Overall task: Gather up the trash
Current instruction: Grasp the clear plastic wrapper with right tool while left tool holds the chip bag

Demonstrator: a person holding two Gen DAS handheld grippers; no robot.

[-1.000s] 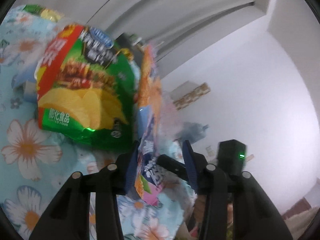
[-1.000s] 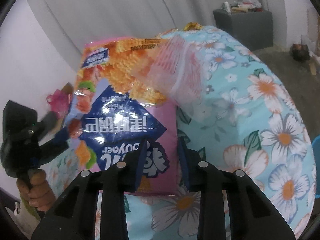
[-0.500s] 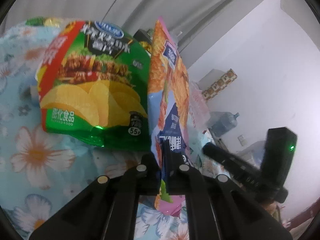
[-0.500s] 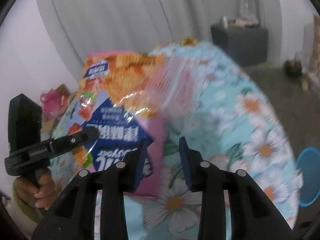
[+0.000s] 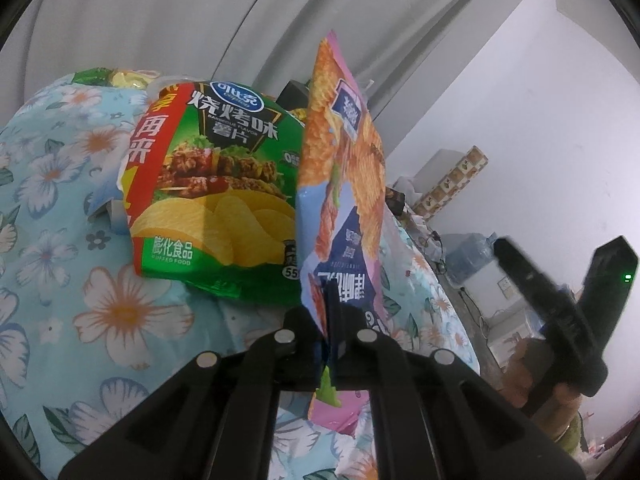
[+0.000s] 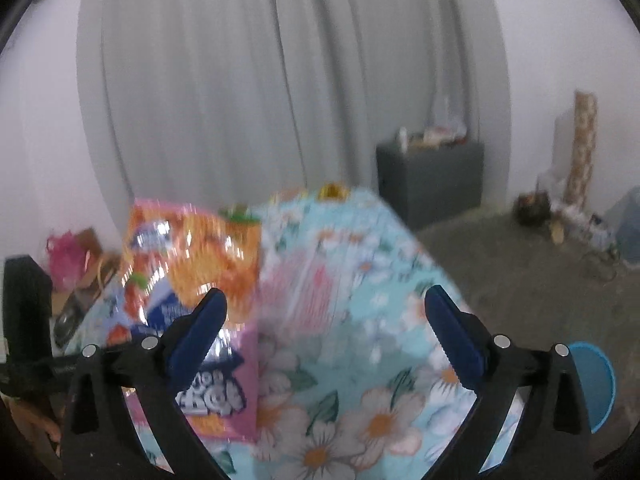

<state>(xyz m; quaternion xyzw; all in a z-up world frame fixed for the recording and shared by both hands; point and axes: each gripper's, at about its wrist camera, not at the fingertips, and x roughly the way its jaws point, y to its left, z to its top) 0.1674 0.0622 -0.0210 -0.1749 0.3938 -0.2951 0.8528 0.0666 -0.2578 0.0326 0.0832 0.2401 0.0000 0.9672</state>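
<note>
1. Handover step: left gripper (image 5: pixel 330 334) clamped tight on orange snack bag (image 5: pixel 344 184), held upright beside green chip bag (image 5: pixel 216 196) on floral cloth (image 5: pixel 60 240).
2. Right gripper (image 6: pixel 326 330) opening wide, empty.
3. Next, probably: carry bag to a bin.

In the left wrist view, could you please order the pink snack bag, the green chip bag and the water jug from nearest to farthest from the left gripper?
1. Pink snack bag: pinched in the left gripper.
2. Green chip bag: lying behind, to the left.
3. Water jug: far right, on the floor.
</note>
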